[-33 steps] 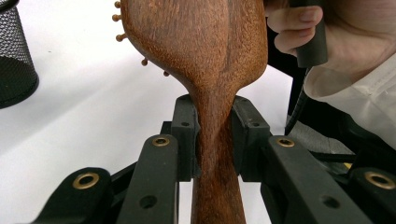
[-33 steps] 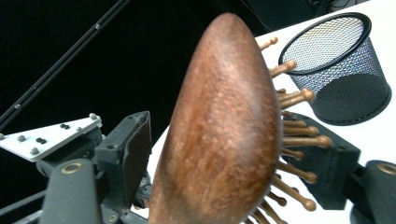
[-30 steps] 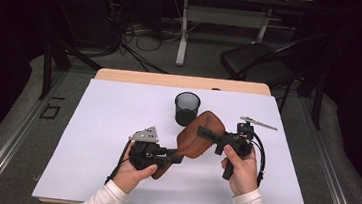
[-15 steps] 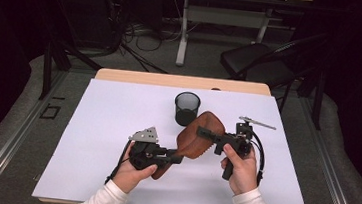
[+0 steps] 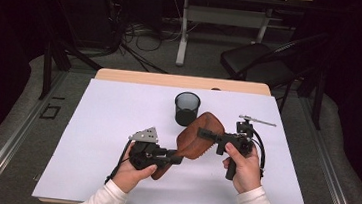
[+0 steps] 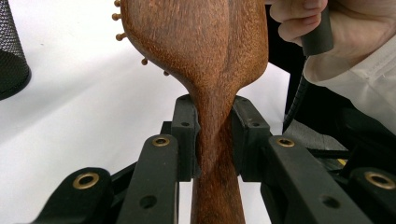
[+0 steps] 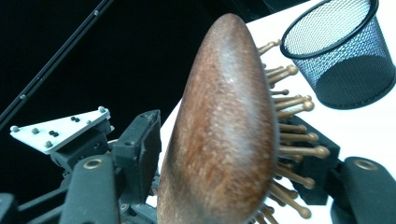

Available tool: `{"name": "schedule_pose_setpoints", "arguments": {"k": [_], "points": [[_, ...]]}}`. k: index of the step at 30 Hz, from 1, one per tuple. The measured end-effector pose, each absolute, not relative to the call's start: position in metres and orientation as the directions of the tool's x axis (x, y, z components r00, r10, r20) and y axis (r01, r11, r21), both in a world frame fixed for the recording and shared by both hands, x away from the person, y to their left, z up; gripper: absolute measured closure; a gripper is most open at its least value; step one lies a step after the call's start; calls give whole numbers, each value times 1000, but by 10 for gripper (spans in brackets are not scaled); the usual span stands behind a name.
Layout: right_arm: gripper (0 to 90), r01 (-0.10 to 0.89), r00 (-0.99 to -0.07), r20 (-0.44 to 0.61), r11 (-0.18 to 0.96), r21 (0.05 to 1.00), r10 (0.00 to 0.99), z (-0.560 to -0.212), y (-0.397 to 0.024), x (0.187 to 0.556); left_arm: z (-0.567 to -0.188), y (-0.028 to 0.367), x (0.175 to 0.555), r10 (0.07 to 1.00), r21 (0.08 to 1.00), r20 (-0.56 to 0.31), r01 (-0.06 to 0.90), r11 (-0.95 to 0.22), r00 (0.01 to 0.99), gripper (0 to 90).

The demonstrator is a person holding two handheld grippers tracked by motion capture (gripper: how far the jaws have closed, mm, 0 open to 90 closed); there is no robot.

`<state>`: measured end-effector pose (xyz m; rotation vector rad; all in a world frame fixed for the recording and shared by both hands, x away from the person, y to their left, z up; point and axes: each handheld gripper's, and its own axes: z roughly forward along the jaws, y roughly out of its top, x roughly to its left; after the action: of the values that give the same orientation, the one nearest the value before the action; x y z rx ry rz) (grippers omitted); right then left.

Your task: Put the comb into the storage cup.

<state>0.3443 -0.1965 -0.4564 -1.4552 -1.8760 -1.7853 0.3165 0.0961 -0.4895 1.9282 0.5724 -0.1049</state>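
A brown wooden hairbrush (image 5: 197, 133) is held above the white table (image 5: 118, 106), its bristles facing the black mesh cup (image 5: 187, 108). My left gripper (image 5: 176, 158) is shut on the brush's neck (image 6: 212, 121), a pad on each side. My right gripper (image 5: 203, 133) comes in from the right and straddles the brush head (image 7: 224, 116). Its jaws have just been closing: one pad stands close beside the wooden back, and the bristles (image 7: 289, 140) reach the other pad. I see no firm press.
The mesh cup (image 7: 341, 60) stands upright just behind the brush. The left gripper's grey plate (image 7: 60, 128) shows beyond the brush head. A dark chair (image 5: 258, 64) and cables lie on the floor past the table's far edge.
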Motion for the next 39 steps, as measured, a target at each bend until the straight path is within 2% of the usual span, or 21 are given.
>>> {"name": "schedule_pose_setpoints", "arguments": {"k": [11, 32, 39], "points": [[411, 732, -501, 720, -209, 649, 480, -457, -201, 347, -490, 97, 317, 338, 844, -333, 438, -310, 880, 737], [447, 746, -487, 746, -228, 625, 454, -462, -201, 349, -493, 98, 320, 333, 832, -339, 445, -330, 880, 736], [466, 773, -465, 781, -238, 588, 418, -464, -203, 351, -494, 98, 320, 329, 834, -332, 438, -335, 884, 736]]}}
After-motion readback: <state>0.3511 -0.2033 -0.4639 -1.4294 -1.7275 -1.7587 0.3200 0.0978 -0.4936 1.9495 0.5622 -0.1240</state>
